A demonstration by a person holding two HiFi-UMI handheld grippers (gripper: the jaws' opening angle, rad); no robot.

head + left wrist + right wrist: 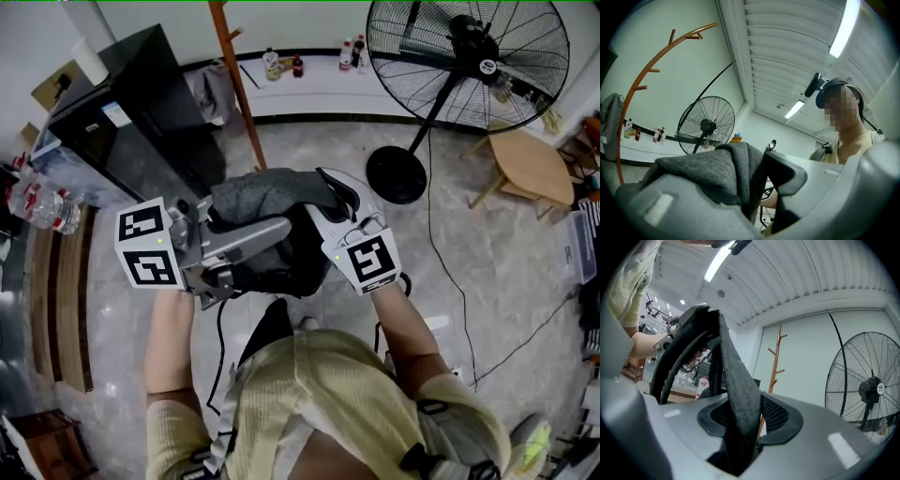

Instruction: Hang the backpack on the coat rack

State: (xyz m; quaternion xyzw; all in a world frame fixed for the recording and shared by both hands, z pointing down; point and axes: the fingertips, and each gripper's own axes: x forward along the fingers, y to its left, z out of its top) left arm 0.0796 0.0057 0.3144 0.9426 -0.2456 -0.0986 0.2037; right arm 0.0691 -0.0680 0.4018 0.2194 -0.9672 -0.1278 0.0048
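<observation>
Backpack, grey and black, is held up off the floor in front of the person, between both grippers. Coat rack stands beyond it, well apart, with bare floor between. Black cabinet is left of the rack and a big floor fan is right of it, with a wooden stool further right. Left gripper has its jaws nearly together, pinching a fold of the grey fabric. Right gripper has its jaws partly closed, with the pads clamped on a dark strap that runs up out of them.
</observation>
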